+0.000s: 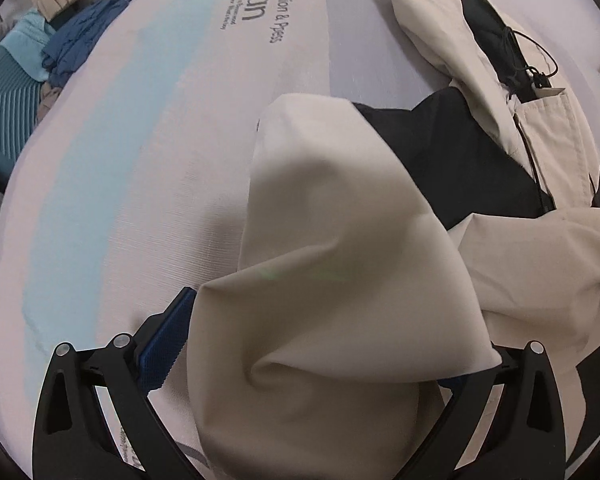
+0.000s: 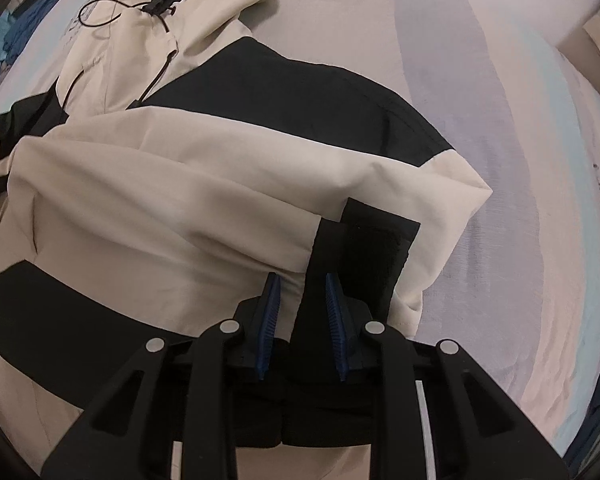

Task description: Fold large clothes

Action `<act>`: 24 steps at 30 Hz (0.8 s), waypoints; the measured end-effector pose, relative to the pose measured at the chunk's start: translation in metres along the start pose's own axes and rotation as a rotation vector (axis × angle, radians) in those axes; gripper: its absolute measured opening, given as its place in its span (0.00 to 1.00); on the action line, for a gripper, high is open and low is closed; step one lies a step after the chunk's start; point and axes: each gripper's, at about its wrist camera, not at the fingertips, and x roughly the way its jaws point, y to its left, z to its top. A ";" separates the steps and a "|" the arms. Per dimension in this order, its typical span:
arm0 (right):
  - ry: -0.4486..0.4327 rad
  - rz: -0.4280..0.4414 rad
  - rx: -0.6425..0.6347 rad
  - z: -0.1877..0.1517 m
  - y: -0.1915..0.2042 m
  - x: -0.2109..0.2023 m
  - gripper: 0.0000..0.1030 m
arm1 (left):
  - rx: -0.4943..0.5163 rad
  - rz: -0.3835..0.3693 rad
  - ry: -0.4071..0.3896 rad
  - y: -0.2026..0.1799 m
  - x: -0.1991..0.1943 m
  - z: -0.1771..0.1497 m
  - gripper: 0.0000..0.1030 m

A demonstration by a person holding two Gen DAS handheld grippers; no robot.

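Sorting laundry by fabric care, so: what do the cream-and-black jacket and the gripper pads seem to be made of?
Jacket: looks like a tightly woven synthetic or cotton-blend shell with a matte finish; it holds crisp creases and stiff folds. Which of these, the look leaves open.
Pads of the right gripper: probably blue rubber or soft plastic, matte, with a fine ribbed texture.

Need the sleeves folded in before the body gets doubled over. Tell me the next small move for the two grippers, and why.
Probably lower both sleeves onto the jacket body, then let go. The right gripper pinches the black cuff tab of a sleeve already lying across the front; the left gripper holds a bunched cream sleeve hanging above the mattress, not yet laid flat.
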 end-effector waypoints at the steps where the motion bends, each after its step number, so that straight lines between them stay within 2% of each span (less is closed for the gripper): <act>1: -0.004 0.011 0.004 0.008 0.008 0.001 0.25 | 0.021 0.014 -0.010 -0.003 -0.007 0.000 0.92; 3: -0.053 0.058 0.014 0.014 0.004 -0.021 0.30 | 0.081 0.004 -0.052 -0.011 -0.030 0.007 0.90; 4: -0.092 0.077 0.004 0.019 0.003 -0.034 0.34 | 0.096 -0.035 -0.081 -0.014 -0.046 0.012 0.90; 6: -0.176 0.076 -0.029 0.036 0.004 -0.056 0.54 | 0.108 -0.087 -0.125 -0.015 -0.066 0.023 0.91; 8: -0.225 0.069 -0.063 0.057 0.005 -0.066 0.59 | 0.141 -0.160 -0.162 -0.020 -0.082 0.045 0.91; 10: -0.277 0.080 -0.093 0.087 0.006 -0.069 0.65 | 0.174 -0.202 -0.202 -0.029 -0.089 0.073 0.92; 12: -0.322 0.113 -0.099 0.119 0.007 -0.065 0.76 | 0.198 -0.243 -0.209 -0.037 -0.086 0.102 0.93; 14: -0.362 0.140 -0.065 0.152 0.003 -0.055 0.78 | 0.204 -0.305 -0.197 -0.044 -0.073 0.136 0.93; 15: -0.358 0.152 -0.064 0.164 0.005 -0.051 0.81 | 0.207 -0.332 -0.185 -0.046 -0.066 0.148 0.93; 17: -0.321 0.178 -0.083 0.197 0.007 -0.035 0.81 | 0.216 -0.377 -0.159 -0.056 -0.055 0.170 0.93; 20: -0.283 0.243 -0.069 0.230 0.007 -0.017 0.81 | 0.243 -0.373 -0.138 -0.066 -0.031 0.197 0.93; 24: -0.243 0.319 0.009 0.257 -0.001 0.002 0.81 | 0.168 -0.420 -0.077 -0.066 0.000 0.226 0.92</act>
